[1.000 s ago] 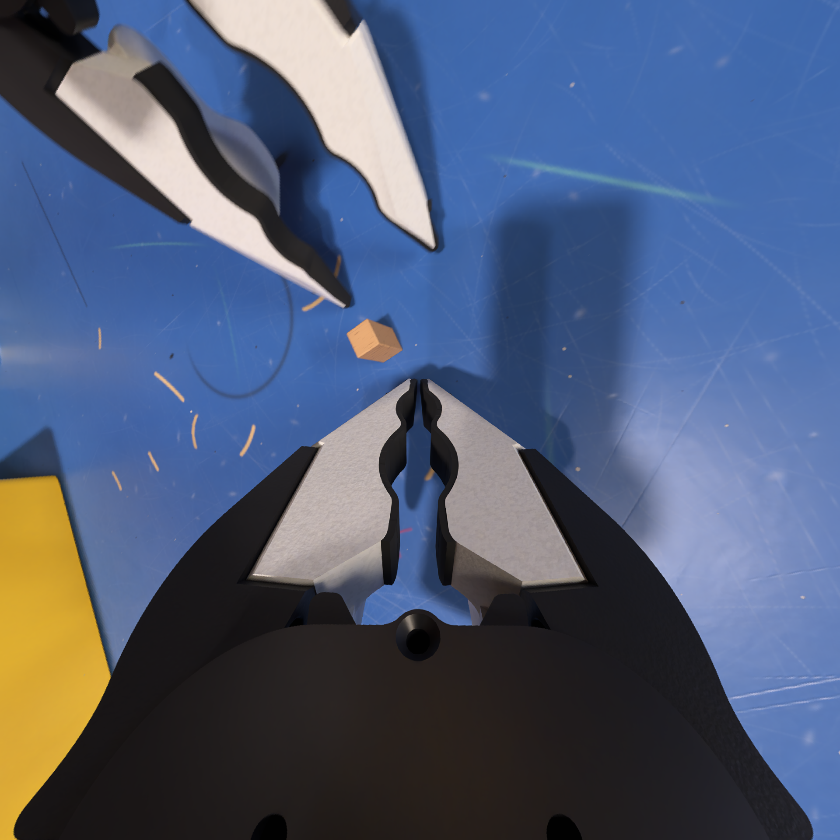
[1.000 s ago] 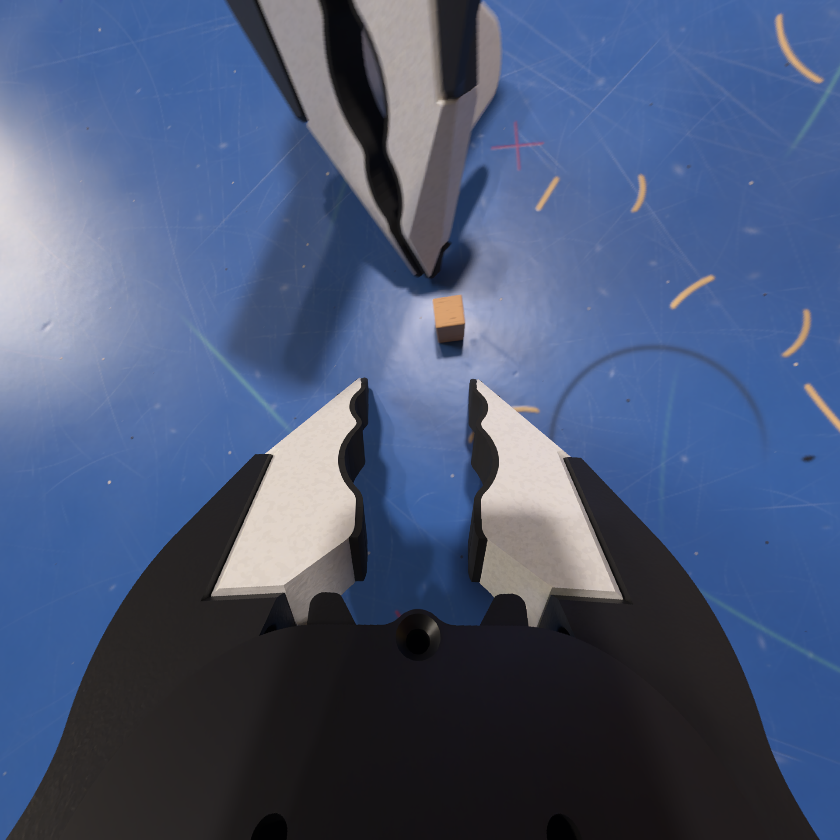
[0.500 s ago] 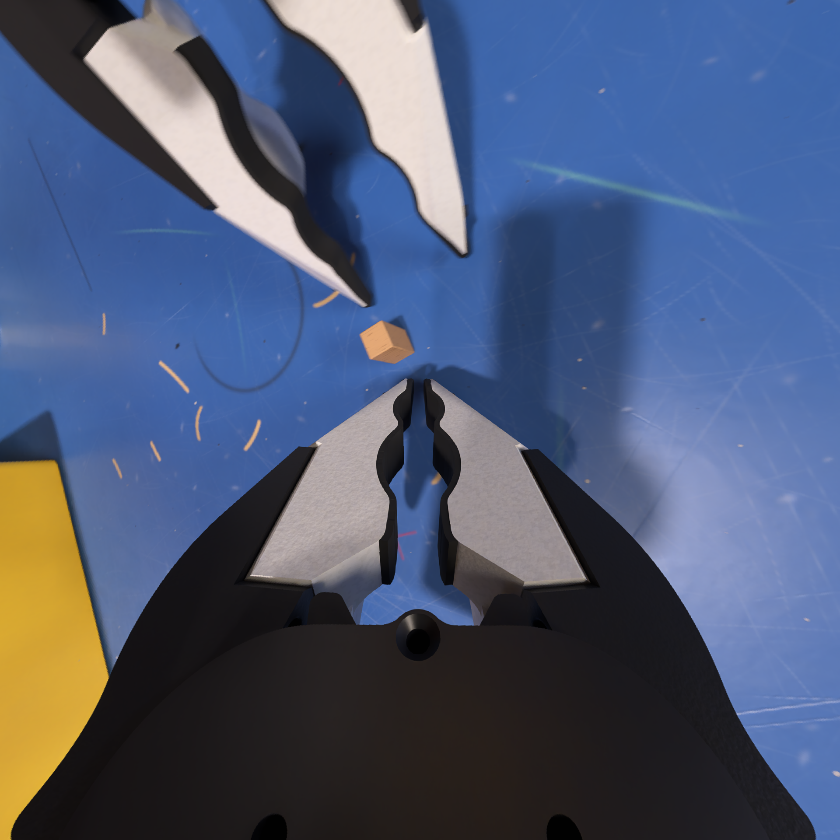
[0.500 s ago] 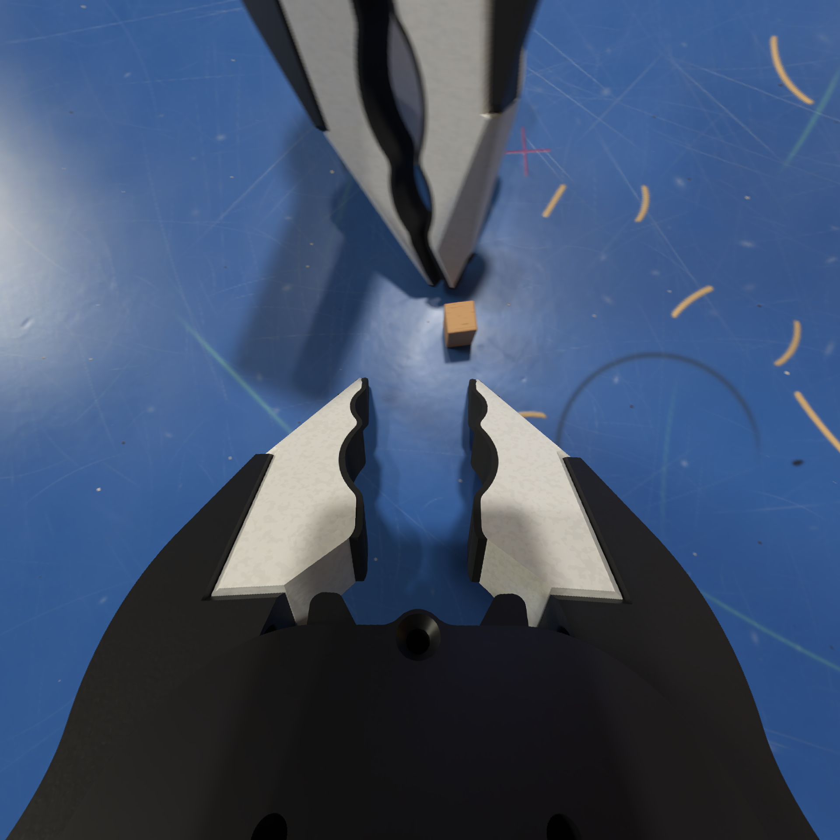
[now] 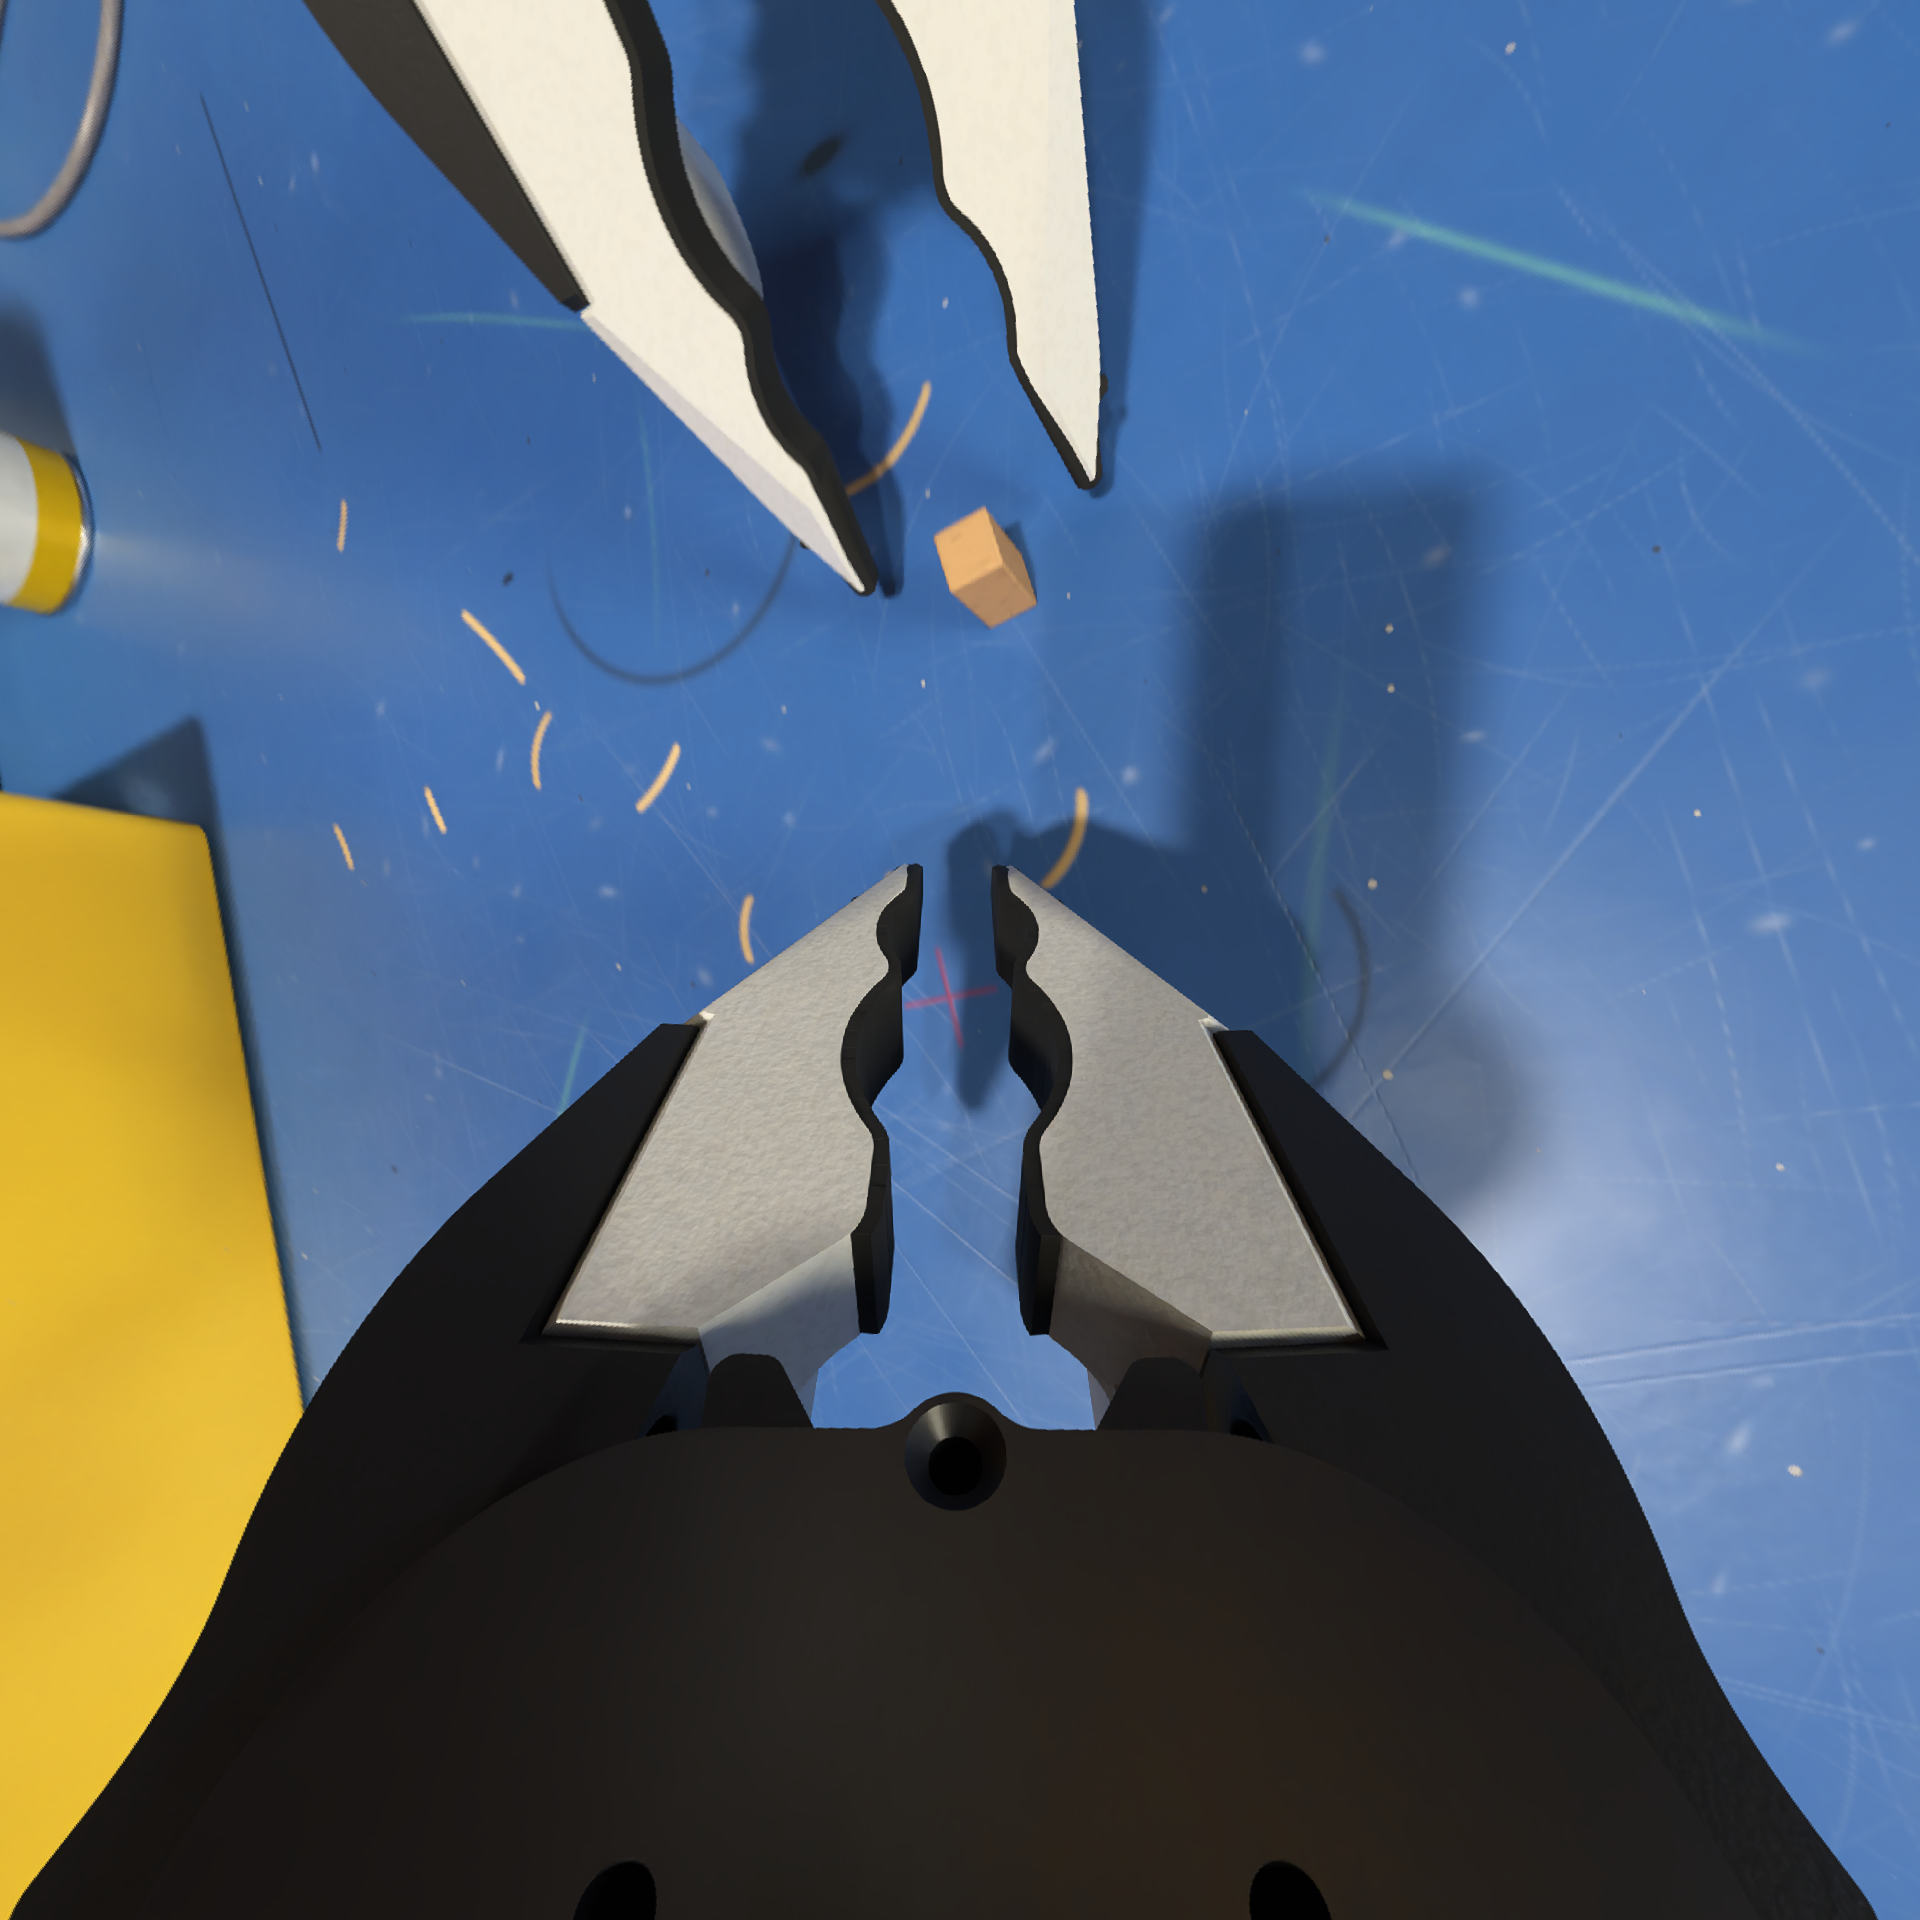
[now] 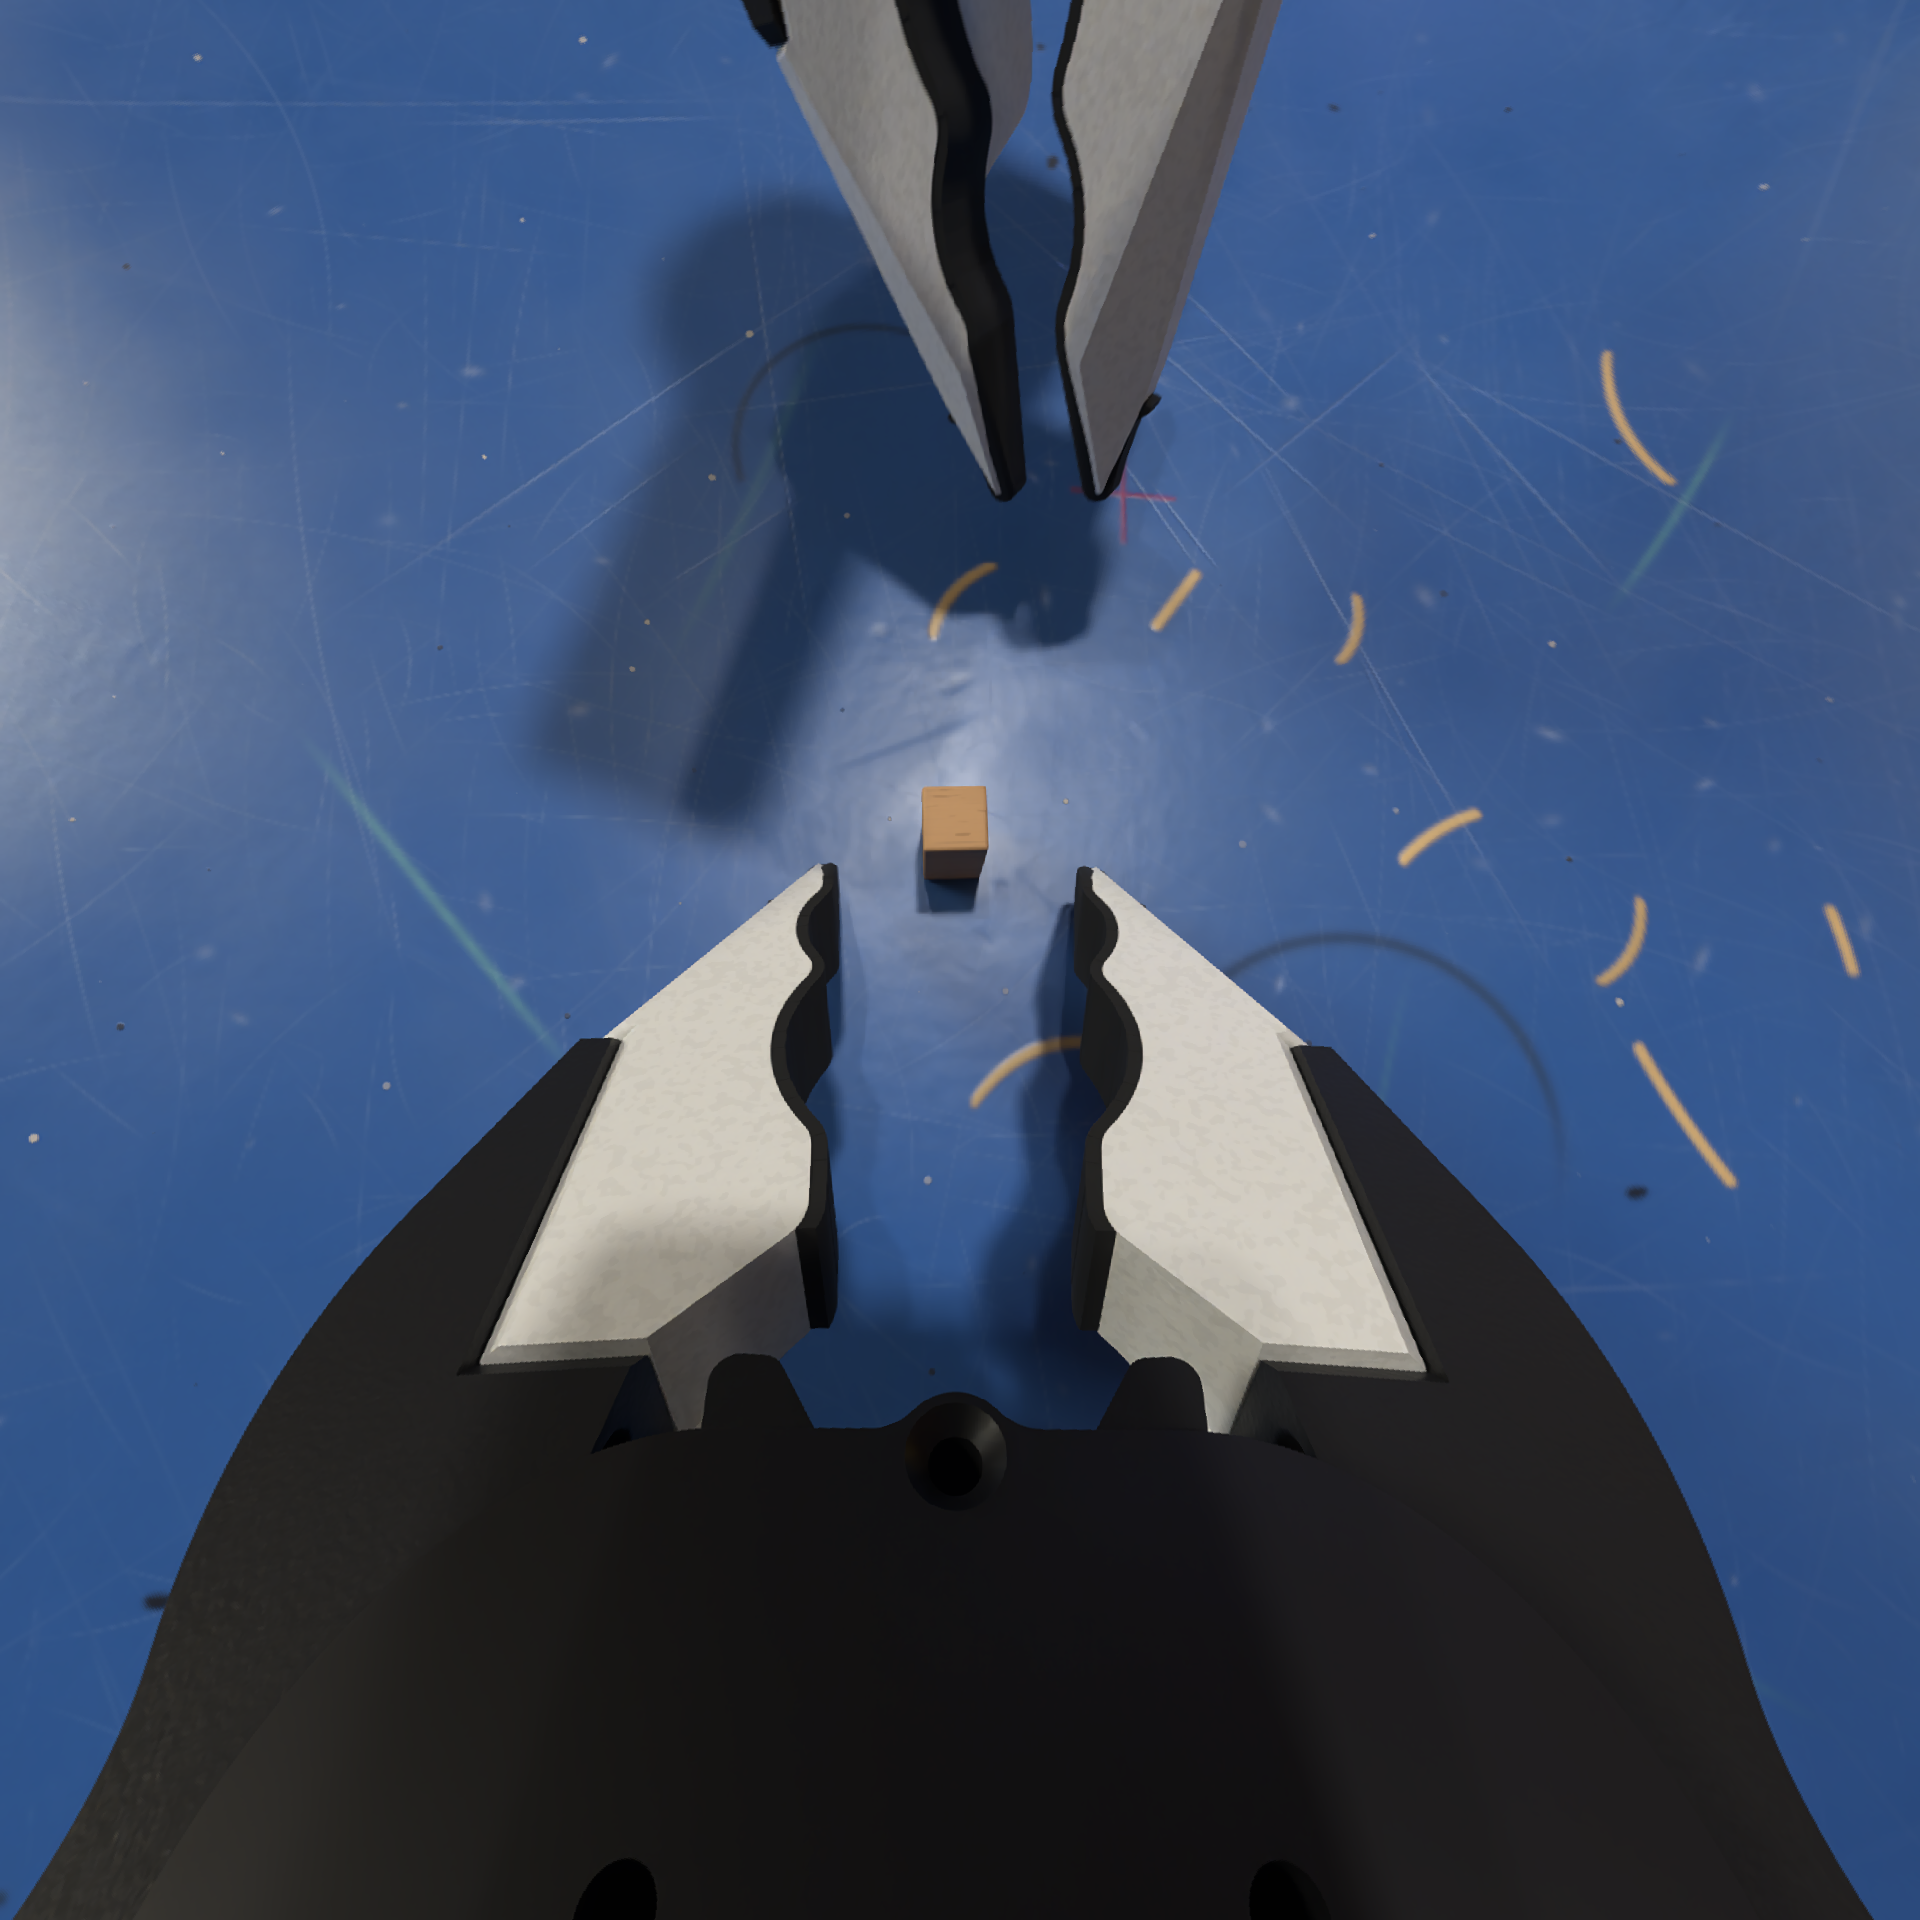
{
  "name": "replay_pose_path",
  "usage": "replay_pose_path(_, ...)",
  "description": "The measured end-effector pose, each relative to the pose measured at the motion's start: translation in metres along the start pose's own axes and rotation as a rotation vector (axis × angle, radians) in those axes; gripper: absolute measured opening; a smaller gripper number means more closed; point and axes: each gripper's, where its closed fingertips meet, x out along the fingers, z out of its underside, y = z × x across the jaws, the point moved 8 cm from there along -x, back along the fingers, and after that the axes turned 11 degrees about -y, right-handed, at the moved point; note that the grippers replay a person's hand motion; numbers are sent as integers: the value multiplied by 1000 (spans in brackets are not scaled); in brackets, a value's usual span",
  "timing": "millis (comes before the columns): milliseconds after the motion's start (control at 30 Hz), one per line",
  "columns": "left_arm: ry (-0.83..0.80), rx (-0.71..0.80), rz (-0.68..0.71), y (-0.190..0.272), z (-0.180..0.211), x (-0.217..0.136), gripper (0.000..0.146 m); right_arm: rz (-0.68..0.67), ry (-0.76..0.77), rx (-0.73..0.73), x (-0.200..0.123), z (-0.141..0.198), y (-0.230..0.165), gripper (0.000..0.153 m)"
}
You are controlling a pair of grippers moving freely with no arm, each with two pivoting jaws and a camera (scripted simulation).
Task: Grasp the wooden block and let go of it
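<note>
Blue counter (image 5: 1558, 727) all round, scuffed with fine pale scratches and specks. Thin tan shavings (image 6: 1439, 834) lie scattered across it, and dark curved ring marks (image 5: 665, 665) show on the surface. A small red cross (image 5: 951, 995) is drawn near. On the left, a yellow slab (image 5: 114, 1195) lies flat. Soft light pools in pale patches, and dark shadows spread across the blue.

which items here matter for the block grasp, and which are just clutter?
Job:
- wooden block, lying free on the blue tabletop
- right gripper, open, block just ahead of its tips
- left gripper, slightly open, empty, farther off

Clutter:
- yellow slab
- yellow-and-white cylinder
- tan shavings
- red cross mark
</note>
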Motion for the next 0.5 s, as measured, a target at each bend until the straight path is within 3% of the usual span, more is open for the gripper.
replay_pose_path(267,12,-63,54,4,19,6,14,-57,8,-20,8,-9,4,13)
replay_pose_path(500,42,-81,65,6,22,10,13,-8,23,52,12,-22,3,12)
